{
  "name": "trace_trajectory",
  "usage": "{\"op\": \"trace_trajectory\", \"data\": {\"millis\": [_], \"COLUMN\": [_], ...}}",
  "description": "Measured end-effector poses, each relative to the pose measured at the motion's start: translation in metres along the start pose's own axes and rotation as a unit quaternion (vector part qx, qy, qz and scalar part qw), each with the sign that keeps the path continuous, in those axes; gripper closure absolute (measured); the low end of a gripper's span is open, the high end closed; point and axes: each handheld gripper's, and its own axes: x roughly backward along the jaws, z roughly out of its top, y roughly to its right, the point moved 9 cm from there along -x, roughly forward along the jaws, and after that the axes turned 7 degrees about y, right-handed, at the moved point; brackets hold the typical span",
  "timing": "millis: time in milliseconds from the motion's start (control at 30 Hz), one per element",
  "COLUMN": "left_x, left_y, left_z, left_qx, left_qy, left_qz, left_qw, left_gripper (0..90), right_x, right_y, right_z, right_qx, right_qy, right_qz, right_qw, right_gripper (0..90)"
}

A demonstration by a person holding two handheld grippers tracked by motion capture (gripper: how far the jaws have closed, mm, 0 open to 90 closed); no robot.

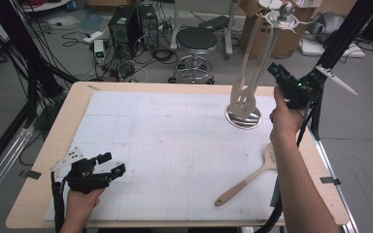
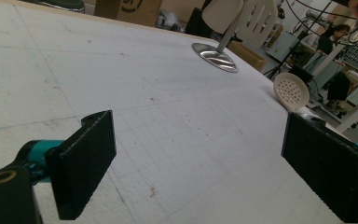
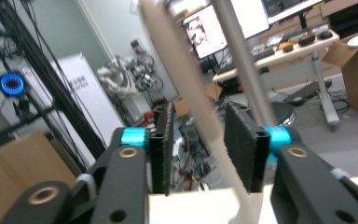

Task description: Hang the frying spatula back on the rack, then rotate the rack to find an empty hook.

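Spoon (image 1: 246, 180) head hidden behind right forearm; hanging spatula handle (image 3: 186, 93) blurred (claw contact unclear), ends cropped.

Black tool (image 3: 198, 149), ribbed pads (image 3: 242, 144), turquoise collars

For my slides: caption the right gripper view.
Right gripper fingers straddling a hanging utensil handle, not yet closed.

A tall metal utensil stand (image 1: 243, 118) with a round shiny base stands upright on the white table mat's far right part. 2 pale beige slotted turners (image 1: 245, 94) hang from its top ring, blades down near the base. A pale beige perforated skimmer spoon (image 1: 245, 181) lies flat near the right edge, handle pointing toward the near side.
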Motion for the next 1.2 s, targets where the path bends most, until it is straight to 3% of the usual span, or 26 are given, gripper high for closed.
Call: {"op": "trace_trajectory", "data": {"millis": [300,500,700,1000,1200], "left_x": [-0.001,0.001,0.001,0.003,0.003], "left_y": [0.0,-0.002,-0.002,-0.005,-0.005], "left_z": [-0.001,0.0,-0.001,-0.002,-0.003], "left_qx": [-0.002,0.001,0.001,0.0,-0.003], "left_qy": [-0.002,0.001,0.001,-0.002,-0.005], "left_qz": [0.001,0.003,0.004,0.011,0.01], "left_qw": [1.0,1.0,1.0,0.9999,0.9999], "left_gripper": [10.6,10.6,10.6,10.5,10.6], "right_x": [-0.006,-0.01,-0.018,-0.027,-0.031], "right_y": [0.017,0.023,0.023,0.026,0.033], "right_z": [0.031,0.046,0.056,0.063,0.071], "right_qx": [-0.019,-0.042,-0.029,-0.039,-0.032], "right_qy": [0.023,0.049,0.045,0.051,0.055], "right_qz": [0.0,0.008,0.007,0.004,0.0], "right_qw": [0.9995,0.9979,0.9985,0.9979,0.998], "right_gripper": [89.8,90.0,90.0,90.0,90.0]}}
